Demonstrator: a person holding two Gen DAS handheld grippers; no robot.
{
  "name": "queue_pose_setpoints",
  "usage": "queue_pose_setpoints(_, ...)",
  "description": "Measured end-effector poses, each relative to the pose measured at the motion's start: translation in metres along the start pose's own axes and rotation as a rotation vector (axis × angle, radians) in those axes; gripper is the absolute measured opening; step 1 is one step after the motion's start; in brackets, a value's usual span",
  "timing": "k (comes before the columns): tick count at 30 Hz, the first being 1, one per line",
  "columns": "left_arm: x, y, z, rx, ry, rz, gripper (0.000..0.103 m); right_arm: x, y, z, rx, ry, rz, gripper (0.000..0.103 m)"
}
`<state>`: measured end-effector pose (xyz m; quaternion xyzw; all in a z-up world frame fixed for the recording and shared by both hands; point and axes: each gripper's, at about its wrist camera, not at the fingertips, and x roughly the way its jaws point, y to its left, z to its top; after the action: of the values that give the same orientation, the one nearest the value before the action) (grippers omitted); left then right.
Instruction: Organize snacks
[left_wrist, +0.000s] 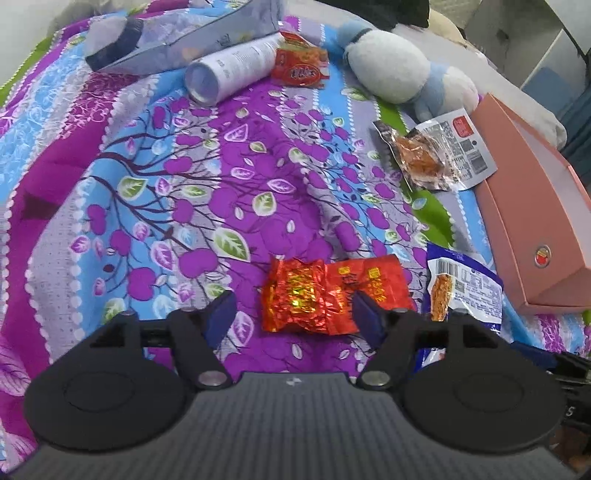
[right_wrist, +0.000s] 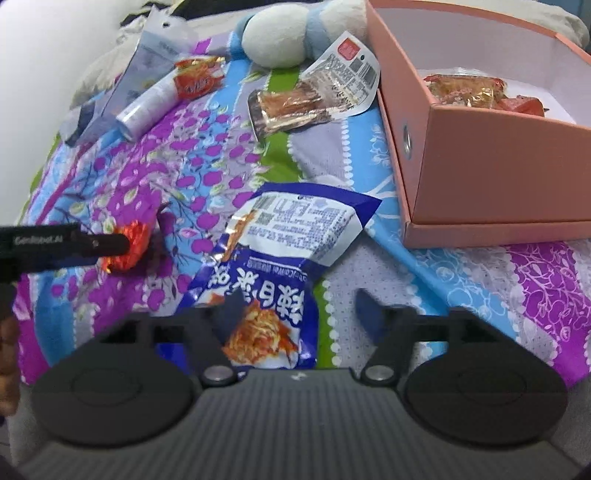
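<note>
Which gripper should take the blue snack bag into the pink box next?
Right. The right gripper is open directly over the blue snack bag, with the pink box just beside it. The left gripper is open over the red foil packet.

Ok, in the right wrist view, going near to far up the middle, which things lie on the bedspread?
Blue snack bag → clear packet with a white label → plush toy.
</note>
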<state>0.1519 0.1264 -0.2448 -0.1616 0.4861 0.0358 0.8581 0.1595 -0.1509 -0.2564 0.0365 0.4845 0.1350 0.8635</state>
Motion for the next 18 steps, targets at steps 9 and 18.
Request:
queue_pose_setpoints(9,-0.008,0.015,0.001,-0.044,-0.025,-0.006,0.087,-0.004,0.012,-0.002,-0.001,-0.089,0.038,0.081)
queue_pose_setpoints(18,-0.015,0.017,-0.004,-0.051,-0.037,-0.015,0.087,0.004,0.029,-0.012,-0.022,-0.138,0.017,0.081)
